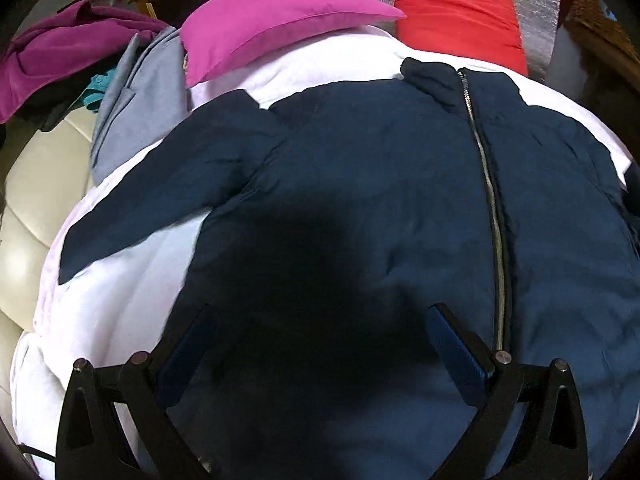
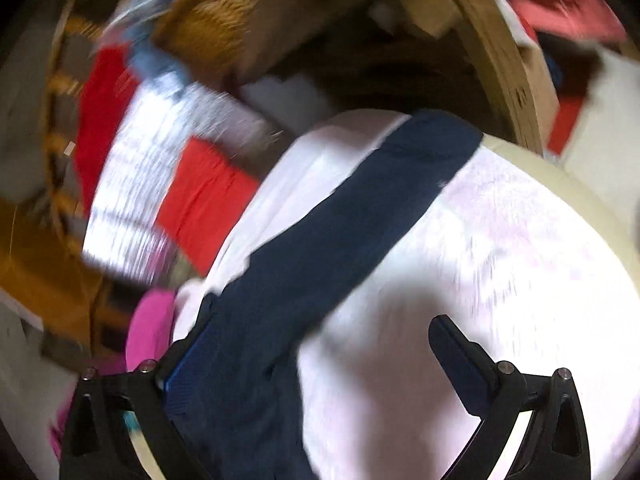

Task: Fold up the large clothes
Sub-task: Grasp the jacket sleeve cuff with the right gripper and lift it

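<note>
The left gripper (image 1: 320, 344) hung wide open and empty over the navy jacket (image 1: 380, 184), which lay zipped and flat on a white sheet (image 1: 108, 304). The right gripper (image 2: 320, 360), equally spread, hovered beside one sleeve (image 2: 344, 224).

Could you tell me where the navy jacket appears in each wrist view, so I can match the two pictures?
Left wrist: navy jacket fills the centre and right, zipper running down it.
Right wrist: only one sleeve shows, a blurred diagonal band from lower left to upper centre.
Shared landmark: the red cushion.
</note>
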`<state>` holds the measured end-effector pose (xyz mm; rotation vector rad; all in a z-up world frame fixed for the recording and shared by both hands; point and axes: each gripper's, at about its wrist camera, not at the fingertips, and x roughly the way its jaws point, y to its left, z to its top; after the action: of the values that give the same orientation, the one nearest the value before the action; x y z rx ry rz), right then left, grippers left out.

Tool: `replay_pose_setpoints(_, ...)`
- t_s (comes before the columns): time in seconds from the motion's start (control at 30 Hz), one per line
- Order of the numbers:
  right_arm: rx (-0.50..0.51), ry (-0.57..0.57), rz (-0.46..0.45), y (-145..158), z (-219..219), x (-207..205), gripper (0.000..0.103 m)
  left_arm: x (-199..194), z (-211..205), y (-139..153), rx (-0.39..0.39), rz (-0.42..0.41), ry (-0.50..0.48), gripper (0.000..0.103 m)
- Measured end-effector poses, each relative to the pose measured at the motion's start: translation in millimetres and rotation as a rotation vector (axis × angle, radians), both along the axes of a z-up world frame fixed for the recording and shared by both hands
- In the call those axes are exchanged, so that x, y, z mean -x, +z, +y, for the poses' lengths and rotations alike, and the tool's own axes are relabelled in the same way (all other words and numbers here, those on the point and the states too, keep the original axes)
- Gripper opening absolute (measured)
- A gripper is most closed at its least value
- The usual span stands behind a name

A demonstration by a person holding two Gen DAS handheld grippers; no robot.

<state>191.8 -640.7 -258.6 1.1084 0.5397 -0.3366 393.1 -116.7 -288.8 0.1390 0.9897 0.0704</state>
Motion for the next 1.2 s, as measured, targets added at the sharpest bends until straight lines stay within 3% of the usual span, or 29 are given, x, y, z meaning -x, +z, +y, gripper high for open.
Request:
replay_pose_setpoints(0.2, -0.099, -0.125, 0.055, -54.9, -62.0, -45.8, 0.096, -9.5, -22.2, -20.9, -0.040, 0.031, -0.069, 0.103)
replay_pose_setpoints(0.33, -0.092, -0.193, 0.106, -70.6, -84.8, -66.1, 0.092, -14.4, -30.9, -30.1, -0.055, 0.037, -0.093, 0.103)
replay_pose_setpoints(0.4, -0.038, -0.243, 0.110, -69.8, -95.4, -74.4, 0.090, -19.5, -29.5, -33.3, -0.045, 0.036, -0.095, 0.103)
replay_pose_setpoints(0.47, 0.008, -0.265, 0.147, -68.2, -101.6, -86.0, 0.075, -19.9, -24.8, -37.8, 0.001, 0.030, -0.079, 0.103)
replay_pose_setpoints(0.53, 0.049, -0.296, 0.209, -71.5, -108.6, -98.7, 0.049, -20.7, -17.3, -41.4, 0.056, 0.030, -0.067, 0.103)
replay_pose_setpoints(0.57, 0.065, -0.307, 0.217, -70.3, -109.1, -102.7, 0.043, -22.4, -15.6, -42.7, 0.076, 0.045, -0.066, 0.103)
replay_pose_setpoints(0.63, 0.056, -0.313, 0.197, -72.0, -112.3, -109.7, 0.017, -23.6, -12.8, -43.7, 0.094, 0.053, -0.068, 0.103)
replay_pose_setpoints(0.67, 0.044, -0.310, 0.169, -70.0, -111.9, -110.7, 0.015, -23.6, -11.7, -44.6, 0.102, 0.051, -0.069, 0.103)
replay_pose_setpoints(0.73, 0.096, -0.313, 0.133, -55.4, -102.2, -107.5, 0.013, -23.7, -11.6, -45.5, 0.107, 0.051, -0.077, 0.103)
replay_pose_setpoints(0.9, 0.291, -0.221, 0.014, 13.5, -52.5, -114.7, 0.010, -31.8, -3.3, -34.3, 0.092, 0.096, -0.109, 0.103)
replay_pose_setpoints(1.07, 0.428, -0.051, -0.096, 83.7, 35.4, -140.0, 0.010, -25.6, 25.4, 13.0, 0.103, -0.133, -0.047, 0.103)
replay_pose_setpoints(1.2, 0.478, 0.125, -0.158, 114.4, 126.1, -163.4, 0.010, -24.4, 68.5, 35.6, 0.127, -0.257, 0.061, 0.103)
